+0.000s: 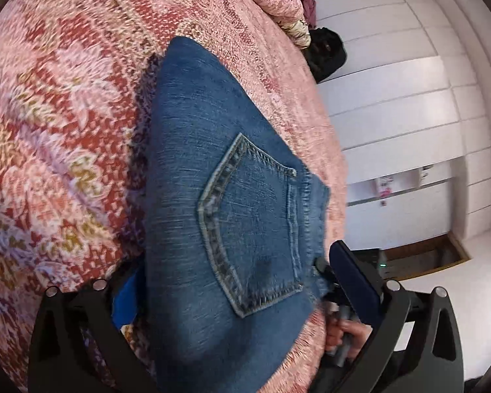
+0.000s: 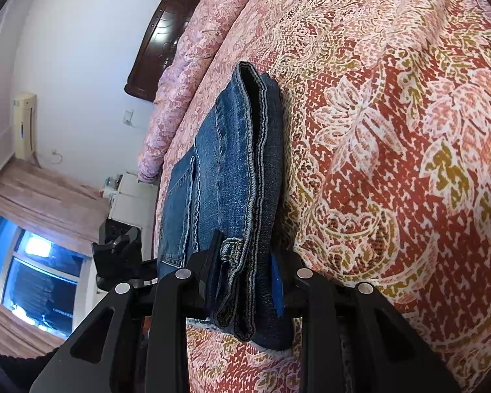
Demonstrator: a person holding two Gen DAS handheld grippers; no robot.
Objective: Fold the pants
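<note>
On the bed point(image 2: 392, 131), upon a red-and-pink patterned bedspread point(image 1: 65, 131), lay one pair of blue denim pants point(image 2: 226, 170), already doubled into a thick stack, back pocket point(image 1: 252, 222) uppermost. Right tool point(image 2: 245, 281): clenched on the near end of the stack, several denim layers pinched between its two pads, hems and seams bunched at the bite. Left tool point(image 1: 232, 301): jaws standing wide to either side of the pocket end, the cloth lying between and over them; whether the pads pressed on it could not be told. Also in the left view, the right tool was seen at the stack's edge beside the bed's side, a hand point(image 1: 347, 337) on its grip. Handling note, as judgement: the fold appeared nearly complete; the step in hand was best done by keeping all layers caught together, carrying both corners level, laying edges flush, and releasing only once the stack rested flat, lest the upper layers slide.
</note>
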